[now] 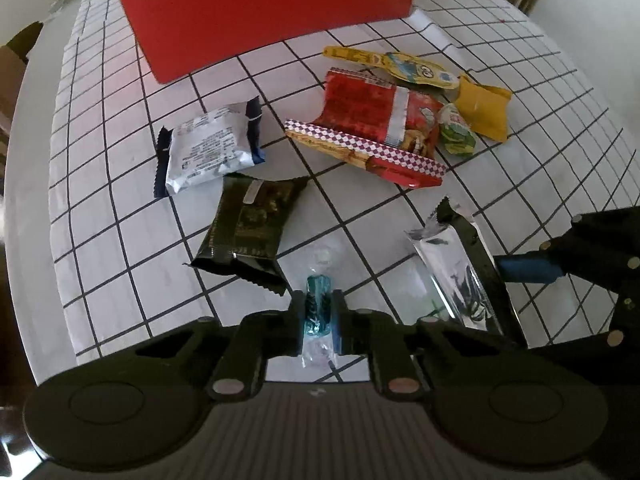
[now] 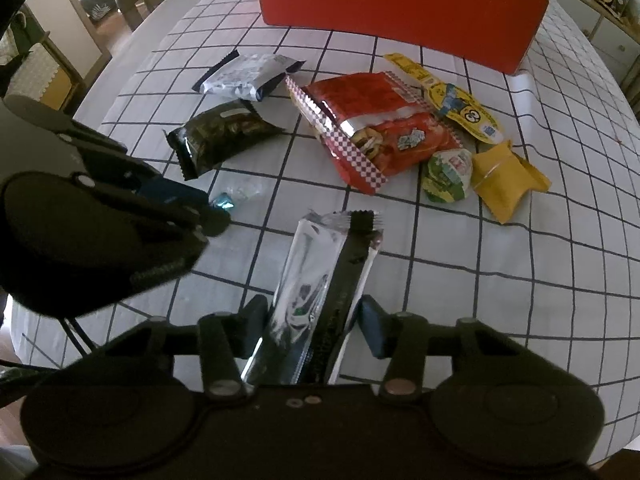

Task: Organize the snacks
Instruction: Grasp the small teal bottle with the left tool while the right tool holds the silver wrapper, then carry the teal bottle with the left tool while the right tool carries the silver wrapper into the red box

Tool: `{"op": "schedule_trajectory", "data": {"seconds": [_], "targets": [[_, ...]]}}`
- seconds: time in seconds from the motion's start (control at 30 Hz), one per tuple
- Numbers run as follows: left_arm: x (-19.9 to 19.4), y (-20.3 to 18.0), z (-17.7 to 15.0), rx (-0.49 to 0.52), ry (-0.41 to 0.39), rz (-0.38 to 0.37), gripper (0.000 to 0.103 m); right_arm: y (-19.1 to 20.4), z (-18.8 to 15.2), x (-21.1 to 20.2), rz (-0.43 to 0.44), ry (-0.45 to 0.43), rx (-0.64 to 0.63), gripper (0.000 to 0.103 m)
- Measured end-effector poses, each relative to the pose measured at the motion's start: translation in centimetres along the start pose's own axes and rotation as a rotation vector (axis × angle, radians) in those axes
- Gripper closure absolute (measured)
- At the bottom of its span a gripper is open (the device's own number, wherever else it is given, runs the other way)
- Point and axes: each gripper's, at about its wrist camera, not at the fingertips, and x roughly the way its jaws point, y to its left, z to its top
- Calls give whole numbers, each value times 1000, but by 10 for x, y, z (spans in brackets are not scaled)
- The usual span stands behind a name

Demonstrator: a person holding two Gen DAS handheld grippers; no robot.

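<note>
Both grippers point down at the table w/ the checked cloth (image 1: 120,216), each on a snack, prob. so two go to the red box (image 1: 256,12) in one trip. Left gripper (image 1: 318,316) is clenched on the small teal candy (image 1: 318,308), pads pinching its middle since the twisted clear ends give no hold. Right gripper (image 2: 310,324) has the silver-black bar (image 2: 320,280) between its fingers; jaws look closed onto its sides near the lower end, though contact on the right pad isn't 100% clear. Both snacks seem to be on or barely off the cloth. Rest of the snacks sit loose btw. grippers and box: white-blue pack (image 1: 208,148), dark pack (image 1: 248,224), red bag (image 1: 372,128), yellow pouch (image 1: 484,112), green-white sweet (image 1: 456,132), yellow strip (image 1: 392,64). Box stands at the far side, open top, so it's the likely drop spot.
</note>
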Motion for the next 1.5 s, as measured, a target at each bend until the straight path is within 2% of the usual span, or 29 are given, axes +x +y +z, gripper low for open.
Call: {"op": "schedule_trajectory", "data": {"seconds": [0.4, 0.73, 1.17, 1.5], "targets": [[-22, 15, -4, -100, -40, -38, 91, -16, -5, -21, 29, -41, 78, 58], [-65, 20, 5, -169, -137, -73, 91, -34, 7, -67, 56, -155, 111, 58], [-119, 23, 38, -207, -286, -70, 91, -53, 50, -119, 30, -321, 74, 58], [-140, 29, 82, -220, -366, -38, 91, -73, 100, -131, -2, -399, 46, 58]]}}
